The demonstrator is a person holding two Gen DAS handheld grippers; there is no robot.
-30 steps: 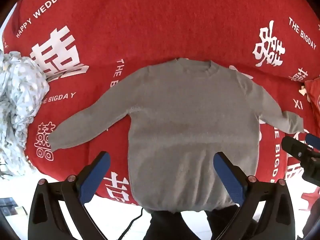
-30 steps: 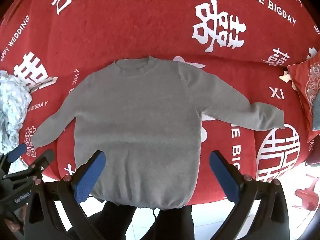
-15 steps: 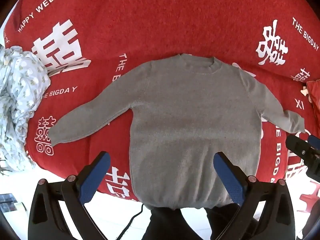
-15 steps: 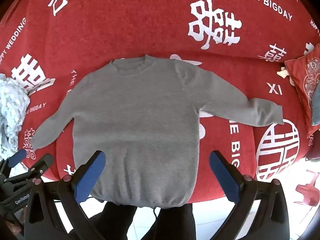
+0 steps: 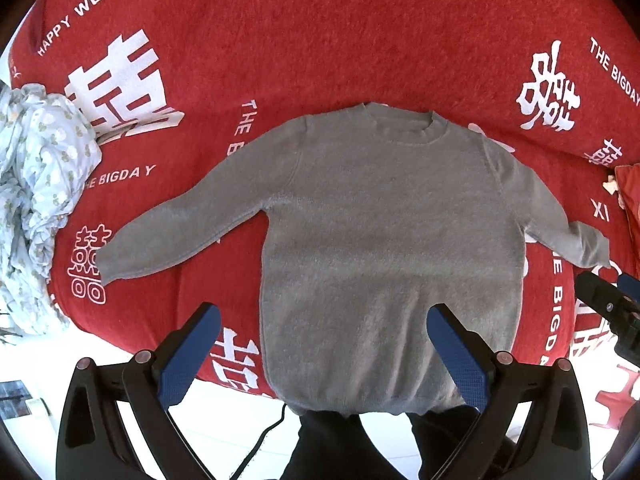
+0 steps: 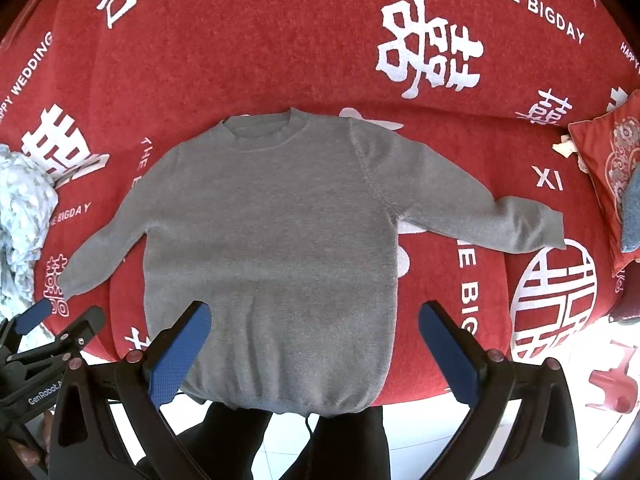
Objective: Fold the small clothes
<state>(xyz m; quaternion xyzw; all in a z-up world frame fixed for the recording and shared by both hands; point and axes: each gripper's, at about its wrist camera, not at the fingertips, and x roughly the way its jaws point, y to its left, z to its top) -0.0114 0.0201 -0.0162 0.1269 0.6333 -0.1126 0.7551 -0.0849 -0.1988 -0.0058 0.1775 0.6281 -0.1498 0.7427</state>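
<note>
Sweater (image 5: 384, 240) is spread flat, face up on the red sofa cover (image 5: 320, 40), sleeves out, hem hanging at the front edge. Both grippers, left (image 5: 320, 344) and right (image 6: 316, 340), hover released, holding nothing. I'd pinch each cuff and fold the sleeves across the chest first, keeping the body smooth.

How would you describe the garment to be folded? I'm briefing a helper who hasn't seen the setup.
Look for the big red cover printed with white wedding characters. Spread flat in the middle of it, sleeves out to both sides and hem hanging over the near edge, lies the grey sweater. It is plain and smooth, unlike the crumpled pale blue patterned cloth heaped at the left end.
</note>
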